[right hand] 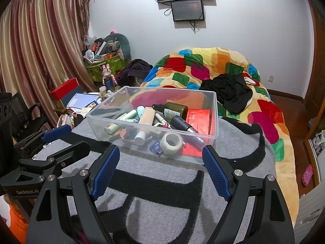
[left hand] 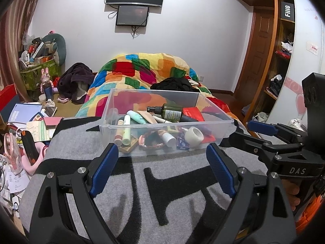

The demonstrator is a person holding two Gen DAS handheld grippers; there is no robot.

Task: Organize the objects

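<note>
A clear plastic bin [left hand: 215, 125] [right hand: 213, 101] sits on a grey and black blanket on the bed. It holds a dark green spray bottle [left hand: 170, 111] [right hand: 175, 107], a roll of white tape [left hand: 194, 136] [right hand: 171, 143], a red packet [left hand: 193, 112] [right hand: 200, 117], tubes and other small items. My left gripper [left hand: 162, 156] is open and empty just in front of the bin's near wall. My right gripper [right hand: 161, 158] is open and empty at the bin's near right corner. Each gripper shows at the edge of the other's view.
A colourful quilt [right hand: 223, 65] with black clothes [right hand: 229, 91] lies beyond the bin. A cluttered desk with books [left hand: 26, 111] and a green box [left hand: 38, 71] stands at the left. Curtains [right hand: 40, 40] hang left; a wardrobe [left hand: 280, 50] stands right.
</note>
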